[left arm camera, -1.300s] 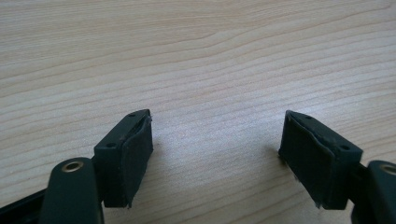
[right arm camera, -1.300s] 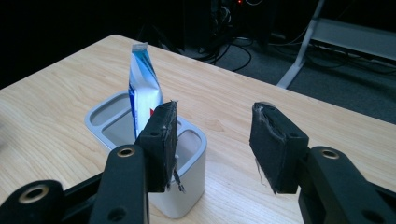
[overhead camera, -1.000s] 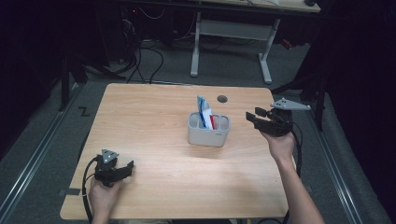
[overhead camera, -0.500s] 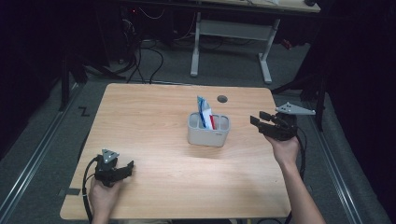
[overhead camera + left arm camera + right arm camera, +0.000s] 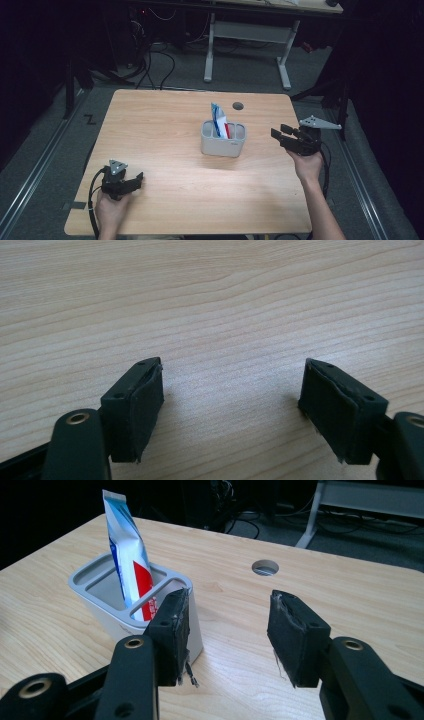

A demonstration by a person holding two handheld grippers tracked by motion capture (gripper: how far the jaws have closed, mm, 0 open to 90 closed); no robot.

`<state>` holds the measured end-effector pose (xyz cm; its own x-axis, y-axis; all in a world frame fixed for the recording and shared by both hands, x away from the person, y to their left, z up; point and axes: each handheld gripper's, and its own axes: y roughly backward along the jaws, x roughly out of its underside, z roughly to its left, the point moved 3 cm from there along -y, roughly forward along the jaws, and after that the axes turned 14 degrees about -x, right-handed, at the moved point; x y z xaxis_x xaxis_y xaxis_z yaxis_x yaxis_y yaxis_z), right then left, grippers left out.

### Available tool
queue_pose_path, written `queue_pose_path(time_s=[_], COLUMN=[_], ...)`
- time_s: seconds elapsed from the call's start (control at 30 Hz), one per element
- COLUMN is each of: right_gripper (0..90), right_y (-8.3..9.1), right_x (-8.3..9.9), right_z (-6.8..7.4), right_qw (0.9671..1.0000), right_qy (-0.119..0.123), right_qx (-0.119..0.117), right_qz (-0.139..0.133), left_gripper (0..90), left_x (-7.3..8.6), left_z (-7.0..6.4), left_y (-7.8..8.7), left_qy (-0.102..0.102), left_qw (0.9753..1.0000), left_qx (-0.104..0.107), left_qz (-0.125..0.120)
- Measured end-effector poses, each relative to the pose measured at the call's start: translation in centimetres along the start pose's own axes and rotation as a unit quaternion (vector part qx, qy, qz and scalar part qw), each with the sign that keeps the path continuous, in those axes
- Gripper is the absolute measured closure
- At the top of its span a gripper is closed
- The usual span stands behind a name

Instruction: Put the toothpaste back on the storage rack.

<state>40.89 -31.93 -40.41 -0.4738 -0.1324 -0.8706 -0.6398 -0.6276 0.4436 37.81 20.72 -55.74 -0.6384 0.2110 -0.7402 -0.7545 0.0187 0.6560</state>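
While seen from the high view: light wooden tabletop (image 5: 165, 125) with a grey compartmented holder (image 5: 223, 140) near its centre, slightly toward the far-right quarter. Blue, white and red tube (image 5: 219, 121) standing upright in the holder, leaning a little toward the far-left; in the right gripper view, tube (image 5: 128, 555) seated in a middle compartment of the holder (image 5: 100, 587), crimped end up. Round cable hole (image 5: 238, 105) in the tabletop just beyond the holder. Left gripper (image 5: 131, 181) near the front-left corner, held low in the left hand (image 5: 111, 209), grey three-cornered plate on top, cable trailing toward the front edge. Left gripper view: jaws spread wide, nothing between them, bare wood grain beneath, left gripper (image 5: 232, 402) close over the tabletop. Right gripper (image 5: 280, 135) to the right of the holder, held in the right hand (image 5: 306, 165), jaws pointing left toward the holder, apart from it. Right gripper view: right gripper (image 5: 227, 630) with jaws parted, empty; left jaw overlapping the holder's near corner in the picture, contact not discernible. Beyond the tabletop: dark floor, white desk legs (image 5: 282, 55) and loose cables (image 5: 150, 60).
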Motion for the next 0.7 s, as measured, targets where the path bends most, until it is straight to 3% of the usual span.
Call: queue_pose_path(time_s=[0.7], right_gripper=[50.8], right_y=[0.8], right_x=[1.9], right_z=[-0.6], right_qw=[0.9998], right_qy=[-0.018], right_qx=[0.006], right_qz=[-0.009], left_gripper=[25.8], left_x=[0.0], left_z=[0.0], left_y=[0.0], left_qy=[0.000], left_qw=[1.0000], left_qx=[0.000], left_qz=[0.000])
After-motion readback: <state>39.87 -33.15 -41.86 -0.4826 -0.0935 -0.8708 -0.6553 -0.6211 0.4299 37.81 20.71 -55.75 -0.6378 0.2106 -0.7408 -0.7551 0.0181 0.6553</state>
